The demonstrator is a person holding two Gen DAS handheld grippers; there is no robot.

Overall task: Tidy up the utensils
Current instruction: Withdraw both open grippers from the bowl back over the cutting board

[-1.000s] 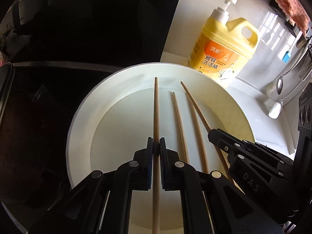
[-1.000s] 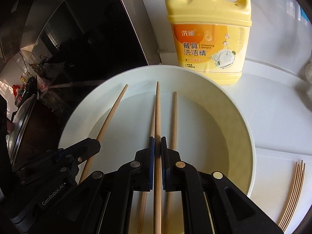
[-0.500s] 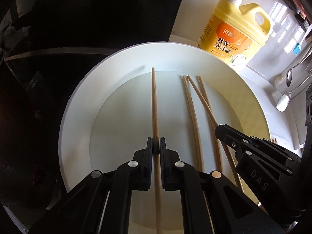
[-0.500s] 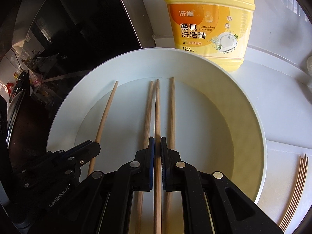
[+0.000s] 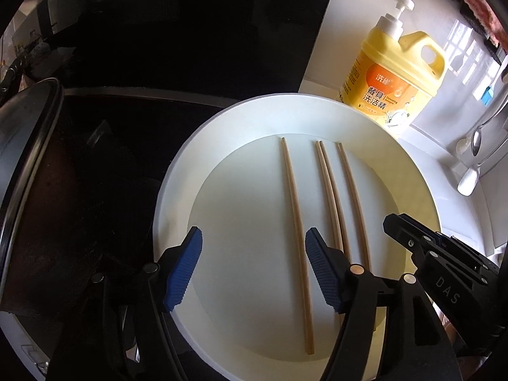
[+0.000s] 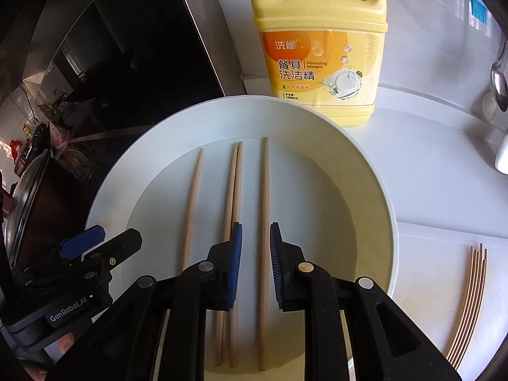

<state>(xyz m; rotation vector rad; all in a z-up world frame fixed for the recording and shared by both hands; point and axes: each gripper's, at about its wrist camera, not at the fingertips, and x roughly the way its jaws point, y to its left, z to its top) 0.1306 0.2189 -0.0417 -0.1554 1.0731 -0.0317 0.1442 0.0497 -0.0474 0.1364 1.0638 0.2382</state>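
Note:
Several wooden chopsticks lie side by side in a round white basin. The leftmost chopstick lies apart, a close pair sits in the middle, and the rightmost chopstick lies alone. My left gripper is wide open above the basin, the leftmost chopstick lying between its jaws. My right gripper is open a little, its jaws on either side of the rightmost chopstick without gripping it.
A yellow dish detergent bottle stands behind the basin on the white counter. A dark stove with a pot lid lies left. Spoons hang at the right. A bundle of thin sticks lies on the counter at the right.
Both grippers have opened and let go of their chopsticks, which now lie in the basin. Both grippers have drawn back and up, the left opening wide.

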